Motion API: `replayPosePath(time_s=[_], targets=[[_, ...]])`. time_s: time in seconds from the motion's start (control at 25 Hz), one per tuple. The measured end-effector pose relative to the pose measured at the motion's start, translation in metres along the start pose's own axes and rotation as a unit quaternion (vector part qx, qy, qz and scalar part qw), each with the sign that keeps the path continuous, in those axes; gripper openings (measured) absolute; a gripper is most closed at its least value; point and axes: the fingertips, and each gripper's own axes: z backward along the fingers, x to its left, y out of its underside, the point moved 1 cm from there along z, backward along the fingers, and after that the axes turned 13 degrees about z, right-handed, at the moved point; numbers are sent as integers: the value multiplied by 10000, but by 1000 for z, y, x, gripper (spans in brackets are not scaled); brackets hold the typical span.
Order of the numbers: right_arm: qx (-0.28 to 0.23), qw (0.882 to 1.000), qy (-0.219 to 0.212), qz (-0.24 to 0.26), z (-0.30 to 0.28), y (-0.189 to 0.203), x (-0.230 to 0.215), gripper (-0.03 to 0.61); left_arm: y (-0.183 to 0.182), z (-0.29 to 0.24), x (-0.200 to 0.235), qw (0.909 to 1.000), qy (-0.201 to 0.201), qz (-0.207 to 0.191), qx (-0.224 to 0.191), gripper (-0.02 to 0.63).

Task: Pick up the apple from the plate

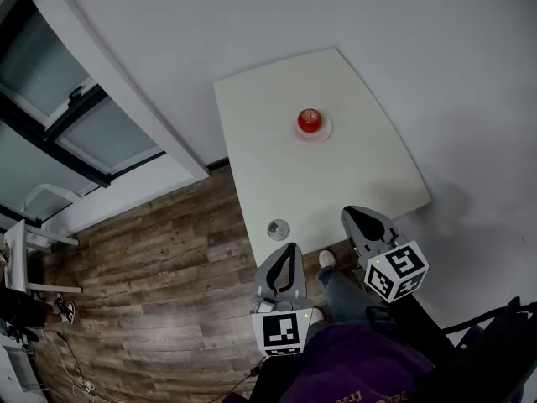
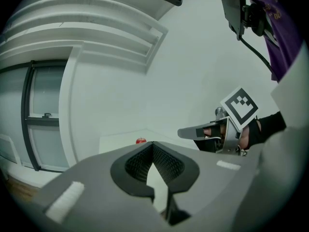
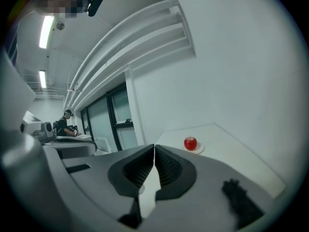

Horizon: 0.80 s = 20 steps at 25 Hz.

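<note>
A red apple (image 1: 310,121) sits on a small white plate (image 1: 323,134) toward the far side of a white table (image 1: 352,175). The apple (image 3: 190,143) shows small and distant in the right gripper view, and as a red speck (image 2: 140,140) in the left gripper view. My left gripper (image 1: 290,247) is shut and empty at the table's near edge. My right gripper (image 1: 351,212) is shut and empty too, just over the near edge, well short of the apple. Its marker cube (image 2: 240,106) shows in the left gripper view.
A small round metal object (image 1: 278,228) lies near the table's near-left corner. Wood floor (image 1: 151,275) lies to the left, with a white wall and windows (image 1: 67,116) beyond. The table stands against white walls. A person stands far off by desks (image 3: 65,124).
</note>
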Motion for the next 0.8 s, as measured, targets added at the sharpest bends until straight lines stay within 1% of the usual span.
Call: replayPosePath(time_s=[0.2, 0.32, 0.48, 0.64, 0.8], targets=[[15, 9999, -104, 126, -34, -9, -33, 12, -17, -46, 6, 10000, -36, 50, 52, 6], [4, 9994, -224, 265, -54, -16, -51, 12, -26, -74, 10, 10000, -52, -22, -4, 6], [74, 9989, -366, 270, -78, -19, -80, 12, -38, -113, 10, 9999, -111, 64, 16, 6], [171, 9981, -490, 328, -97, -19, -102, 12, -48, -139, 10, 9998, -166, 39, -84, 6], [206, 9975, -585, 343, -116, -16, -118, 12, -49, -156, 13, 9996, -260, 110, -46, 6]])
